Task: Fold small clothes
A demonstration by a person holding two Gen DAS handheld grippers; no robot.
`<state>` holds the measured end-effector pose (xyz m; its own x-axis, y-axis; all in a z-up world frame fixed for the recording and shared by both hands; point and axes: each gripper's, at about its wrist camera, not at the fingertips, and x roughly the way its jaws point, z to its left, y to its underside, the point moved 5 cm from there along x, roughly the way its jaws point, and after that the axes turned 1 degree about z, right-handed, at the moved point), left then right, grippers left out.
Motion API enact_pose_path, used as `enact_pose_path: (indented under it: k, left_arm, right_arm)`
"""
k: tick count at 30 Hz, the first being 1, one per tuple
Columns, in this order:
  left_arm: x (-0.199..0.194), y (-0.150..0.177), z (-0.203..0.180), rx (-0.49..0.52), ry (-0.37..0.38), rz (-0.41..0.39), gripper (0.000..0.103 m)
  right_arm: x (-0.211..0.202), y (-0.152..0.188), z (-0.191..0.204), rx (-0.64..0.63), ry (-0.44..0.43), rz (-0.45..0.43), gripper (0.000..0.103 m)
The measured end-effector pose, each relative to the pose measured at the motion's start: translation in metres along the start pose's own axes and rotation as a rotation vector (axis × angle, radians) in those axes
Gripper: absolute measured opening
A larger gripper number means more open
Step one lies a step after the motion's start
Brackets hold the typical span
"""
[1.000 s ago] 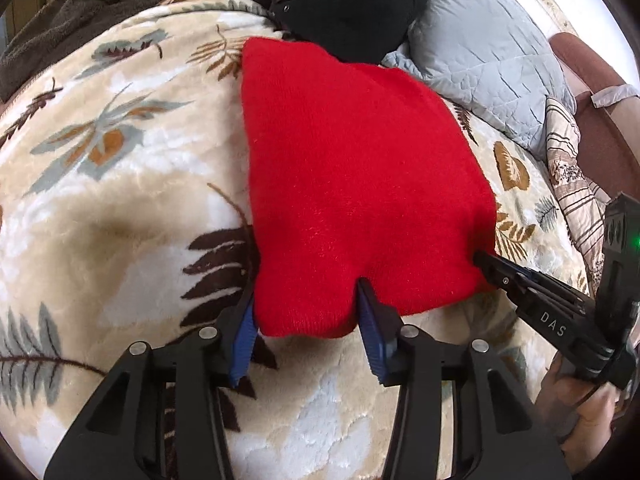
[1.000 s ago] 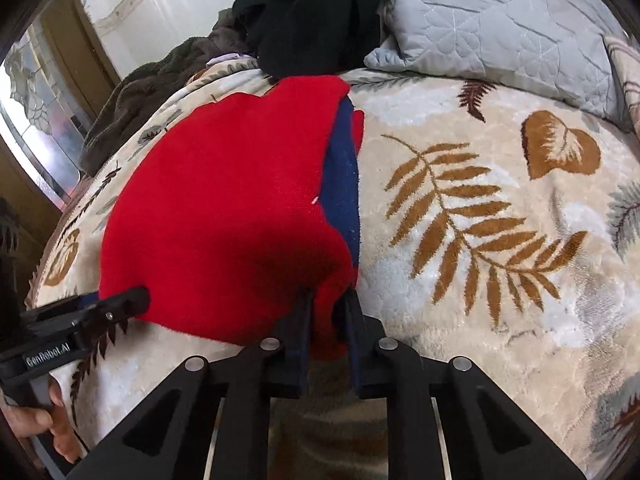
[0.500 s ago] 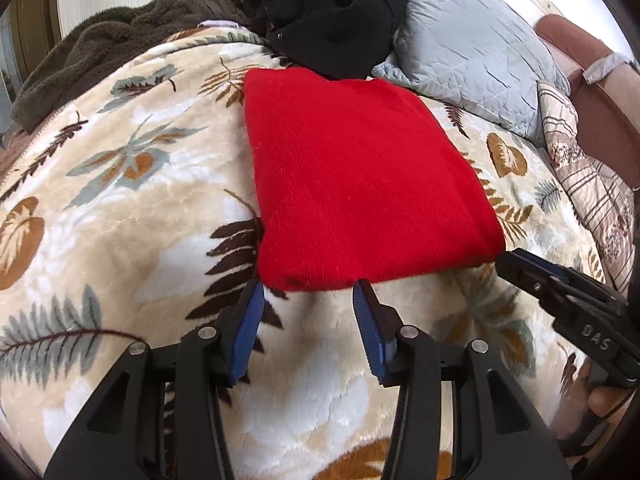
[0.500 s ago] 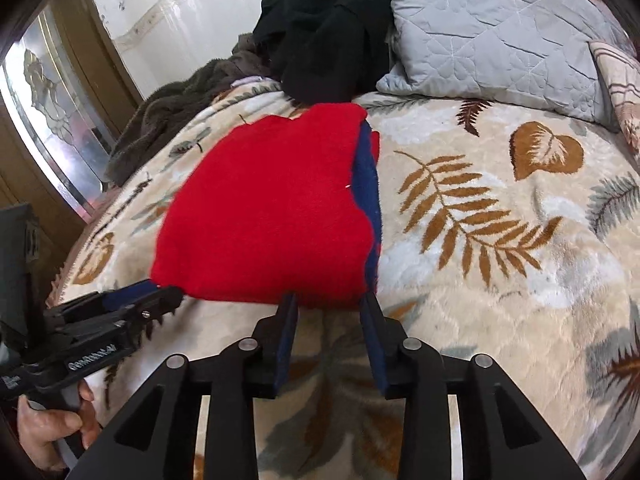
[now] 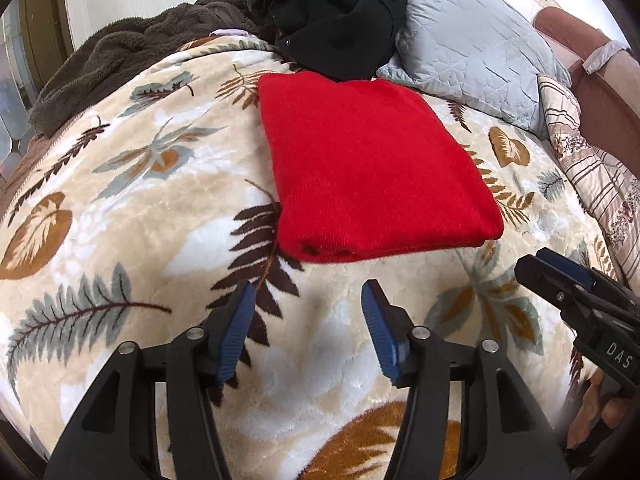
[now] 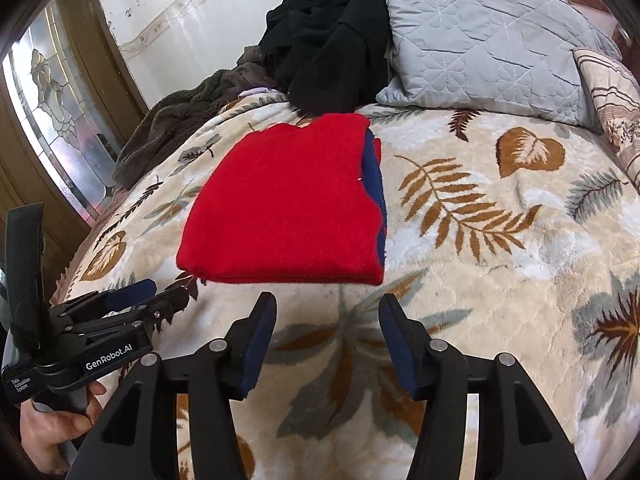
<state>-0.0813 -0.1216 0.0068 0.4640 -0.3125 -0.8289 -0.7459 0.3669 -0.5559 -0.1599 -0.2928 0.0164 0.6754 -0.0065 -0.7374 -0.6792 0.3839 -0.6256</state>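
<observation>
A red knit garment (image 5: 368, 164) lies folded into a flat rectangle on the leaf-patterned blanket (image 5: 140, 208). In the right wrist view the garment (image 6: 288, 208) shows a dark blue layer along its right edge. My left gripper (image 5: 306, 300) is open and empty, a short way in front of the garment's near edge. My right gripper (image 6: 326, 312) is open and empty, also just short of the near edge. Each gripper shows in the other's view: the right gripper (image 5: 560, 276) at the right, the left gripper (image 6: 160, 300) at the left.
A black heap of clothes (image 5: 332, 12) lies behind the red garment. A grey quilted pillow (image 5: 472, 40) and a striped pillow (image 5: 592, 168) sit at the right. A brown fleece blanket (image 5: 120, 56) lies at the back left. A glazed wooden door (image 6: 60, 120) stands left.
Both grippers let go of the garment's near edge, opened wider and drew back toward me. The red garment now rests flat on the blanket.
</observation>
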Motion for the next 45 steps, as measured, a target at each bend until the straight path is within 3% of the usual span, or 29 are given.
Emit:
enact_pose_path:
  k: [2, 6, 10, 16, 25, 28, 34, 45]
  left_arm:
    - [-0.003, 0.001, -0.001, 0.006, -0.005, -0.009, 0.064]
    - [-0.013, 0.004, -0.002, 0.019, -0.027, -0.027, 0.086]
    - [-0.024, 0.004, -0.004, 0.018, -0.034, -0.051, 0.086]
    - [-0.043, 0.004, -0.008, 0.029, -0.052, -0.1, 0.086]
    - [-0.068, 0.003, -0.012, 0.006, -0.052, -0.131, 0.086]
    - [-0.077, 0.002, -0.012, 0.004, -0.089, -0.153, 0.087]
    - [-0.088, 0.002, -0.009, -0.012, -0.091, -0.173, 0.103]
    - [-0.107, 0.005, -0.012, -0.003, -0.114, -0.197, 0.103]
  right_arm:
    - [-0.002, 0.002, 0.001, 0.003, -0.001, -0.003, 0.062]
    - [-0.007, 0.004, 0.002, 0.017, -0.002, -0.015, 0.074]
    - [-0.013, 0.005, 0.002, 0.017, 0.009, -0.023, 0.089]
    - [-0.027, 0.003, 0.004, 0.017, 0.006, -0.054, 0.101]
    - [-0.044, 0.003, 0.009, -0.018, 0.014, -0.075, 0.103]
    - [-0.05, 0.003, 0.011, -0.031, 0.022, -0.081, 0.103]
    - [-0.064, 0.002, 0.012, -0.035, 0.019, -0.101, 0.103]
    - [-0.084, 0.001, 0.015, -0.045, 0.017, -0.127, 0.103]
